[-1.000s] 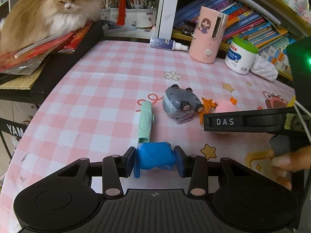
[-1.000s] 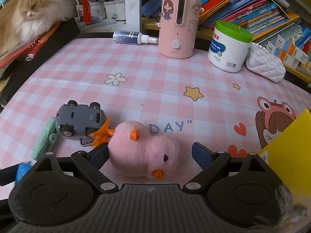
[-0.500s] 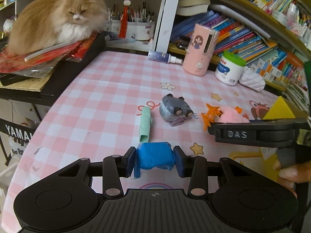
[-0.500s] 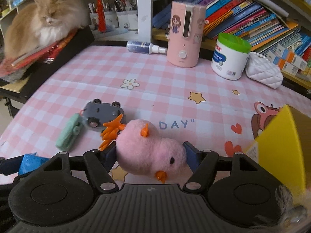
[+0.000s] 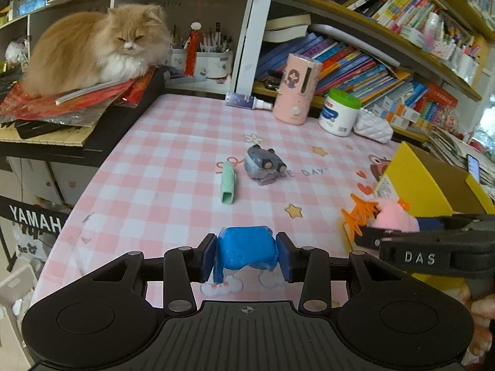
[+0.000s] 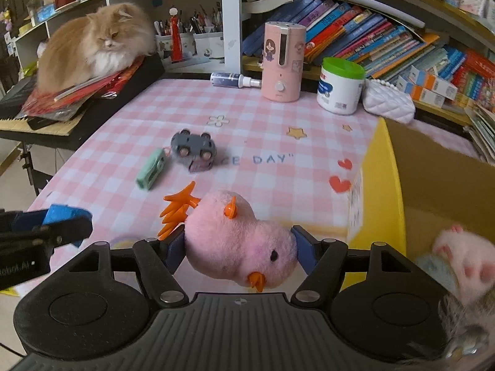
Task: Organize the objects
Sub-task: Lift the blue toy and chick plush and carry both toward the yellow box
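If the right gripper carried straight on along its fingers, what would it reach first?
Probably bare pink checked tablecloth. The right gripper, shut on the pink plush chick, points down past it toward the "DAY" print. The yellow box lies right of that line; depth is uncertain.

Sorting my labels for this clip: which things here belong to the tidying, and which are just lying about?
Part of the job: blue lump in left gripper; pink chick in right gripper; grey toy car; green clip; yellow box.

Lying about: cat; pink humidifier; white tub; spray bottle; books.
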